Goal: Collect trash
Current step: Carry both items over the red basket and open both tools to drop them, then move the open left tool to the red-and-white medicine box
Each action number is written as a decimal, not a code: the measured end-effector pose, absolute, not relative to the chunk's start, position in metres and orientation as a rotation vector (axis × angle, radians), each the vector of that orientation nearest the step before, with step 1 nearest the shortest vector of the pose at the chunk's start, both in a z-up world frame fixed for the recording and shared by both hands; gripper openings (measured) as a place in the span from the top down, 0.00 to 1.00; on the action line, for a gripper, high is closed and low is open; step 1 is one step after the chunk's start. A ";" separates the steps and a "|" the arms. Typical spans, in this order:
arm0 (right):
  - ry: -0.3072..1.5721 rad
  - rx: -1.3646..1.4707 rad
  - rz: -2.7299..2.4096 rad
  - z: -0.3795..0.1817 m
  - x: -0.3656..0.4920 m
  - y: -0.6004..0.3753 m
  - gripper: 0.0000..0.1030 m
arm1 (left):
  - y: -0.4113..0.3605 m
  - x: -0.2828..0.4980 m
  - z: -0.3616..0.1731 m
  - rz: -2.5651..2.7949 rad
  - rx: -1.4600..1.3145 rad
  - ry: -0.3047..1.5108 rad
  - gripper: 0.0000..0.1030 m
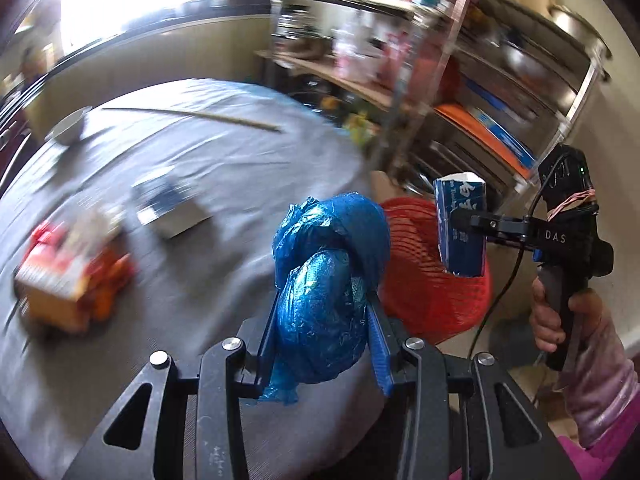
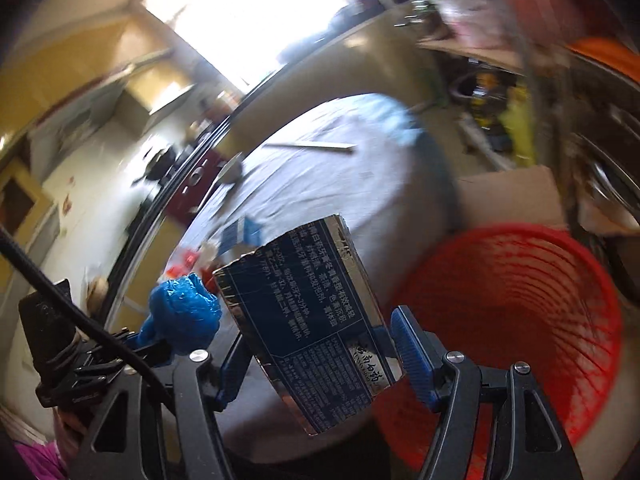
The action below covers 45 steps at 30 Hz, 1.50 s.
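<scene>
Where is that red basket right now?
The red basket stands on the floor beside the grey-covered table, low and right in the right wrist view, just past the dark blue box held in the right tongs.

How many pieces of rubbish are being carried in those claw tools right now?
2. A crumpled blue plastic bag sits clamped in the left gripper, and a dark blue carton is held in the right gripper, beside the red basket. Other items still lie on the table.

"DAS" — white letters on right gripper (image 1: pixel 466 220) body; blue carton (image 2: pixel 312 320) — Chinese print, unreadable.
</scene>
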State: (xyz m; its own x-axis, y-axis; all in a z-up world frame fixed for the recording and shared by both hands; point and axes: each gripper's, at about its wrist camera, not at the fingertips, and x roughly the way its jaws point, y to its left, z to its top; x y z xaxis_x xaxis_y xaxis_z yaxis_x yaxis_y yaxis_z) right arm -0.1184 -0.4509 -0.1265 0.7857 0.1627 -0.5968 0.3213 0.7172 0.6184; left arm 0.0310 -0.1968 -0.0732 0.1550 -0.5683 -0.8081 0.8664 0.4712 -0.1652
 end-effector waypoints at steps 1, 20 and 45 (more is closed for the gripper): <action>0.673 0.800 -0.109 -0.131 -0.129 -0.461 0.31 | -0.210 0.027 -0.075 -1.079 0.392 0.954 0.59; 0.636 0.926 -0.210 -0.156 -0.187 -0.512 0.27 | -0.291 0.001 -0.101 -1.160 0.466 1.031 0.45; 0.732 0.768 0.000 -0.130 -0.086 -0.419 0.27 | -0.028 0.120 -0.077 -0.575 0.041 0.969 0.35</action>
State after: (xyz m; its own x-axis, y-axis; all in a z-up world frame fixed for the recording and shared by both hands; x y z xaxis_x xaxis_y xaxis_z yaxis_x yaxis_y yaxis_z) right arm -0.0856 -0.4186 -0.1300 0.7562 0.2557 -0.6023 0.2556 0.7319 0.6316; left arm 0.1202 -0.0282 -0.0773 0.4295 -0.4427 -0.7871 0.4786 0.8507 -0.2173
